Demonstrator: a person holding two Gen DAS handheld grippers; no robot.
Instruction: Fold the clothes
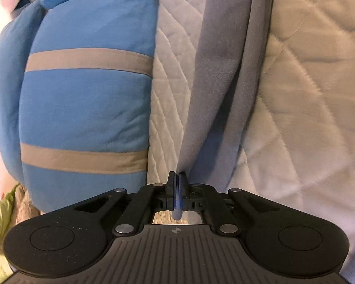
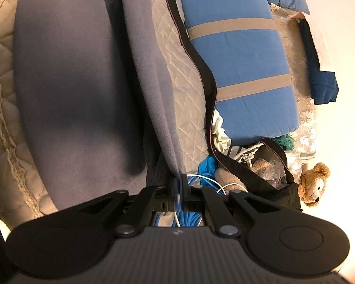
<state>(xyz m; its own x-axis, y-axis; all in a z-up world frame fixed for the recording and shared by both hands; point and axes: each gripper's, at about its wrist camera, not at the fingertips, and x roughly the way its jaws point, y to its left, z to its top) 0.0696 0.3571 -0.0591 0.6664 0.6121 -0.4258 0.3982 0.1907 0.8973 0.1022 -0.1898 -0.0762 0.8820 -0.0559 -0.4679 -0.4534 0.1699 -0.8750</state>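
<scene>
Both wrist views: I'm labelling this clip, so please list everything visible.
grey fleece garment: one, grey, draped over the bed, pinched by both grippers
quilted cream bedspread: one, cream, beneath the garment
blue padded cushion with tan stripes: one, blue, beside the garment
brown teddy bear: one, brown, right edge
navy folded cloth: one, navy, beyond the cushion
white cable: one, white, by the fingers
left gripper: black, shut on garment
right gripper: black, shut on garment

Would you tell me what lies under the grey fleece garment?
Under the grey fleece garment a cream quilted bedcover shows on both sides; whatever lies beneath the garment's middle is covered.
</scene>
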